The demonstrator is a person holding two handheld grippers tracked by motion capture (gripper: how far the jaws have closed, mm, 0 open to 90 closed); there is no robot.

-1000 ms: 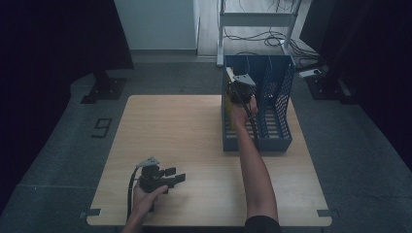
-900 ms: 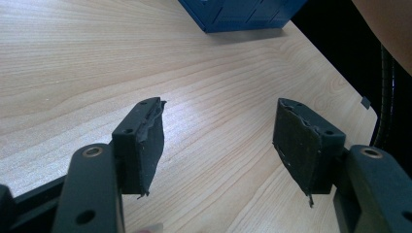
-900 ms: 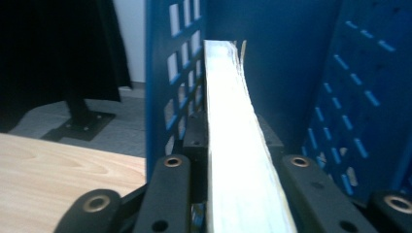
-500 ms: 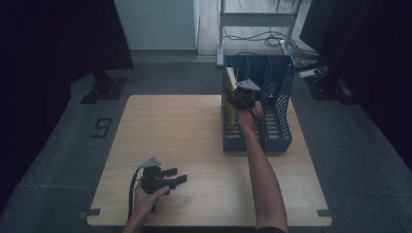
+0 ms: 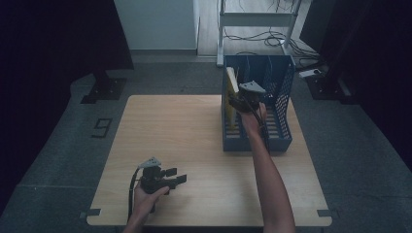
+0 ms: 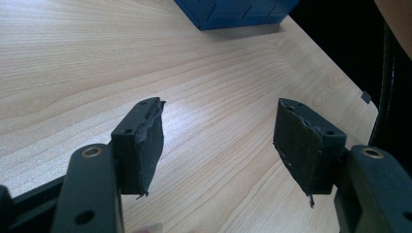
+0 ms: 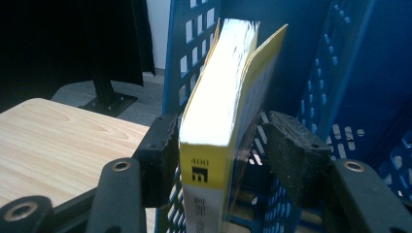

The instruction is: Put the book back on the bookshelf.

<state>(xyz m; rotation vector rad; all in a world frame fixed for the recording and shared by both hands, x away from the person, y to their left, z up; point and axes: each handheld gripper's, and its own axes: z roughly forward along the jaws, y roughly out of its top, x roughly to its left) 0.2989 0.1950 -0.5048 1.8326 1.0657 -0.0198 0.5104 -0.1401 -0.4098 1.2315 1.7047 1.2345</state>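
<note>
yellow book going into the blue file rack, right gripper just letting go

the yellow book point(image 7: 218, 126) stands upright in the leftmost slot of the blue file rack point(image 5: 282, 97), leaning against the perforated side wall. it's a fat paperback: bright yellow cover, white page block, a small black mark and "400" printed on its near end. the cover on the inner side is splaying away from the pages a bit.

the right gripper point(image 7: 221, 148) has just been opening. its jaws stand apart with the book between them; the far pad looks clear of the cover, and the near one i can't tell, it may be brushing.

to finish this well i'd say: pull straight back along the slot, no twisting, so a pad doesn't snag that loose cover and tip the book over.

the left gripper point(image 6: 221, 145) sits low over the wooden table point(image 5: 175, 131) near the front edge, well apart from the rack, jaws apart and empty.
</note>
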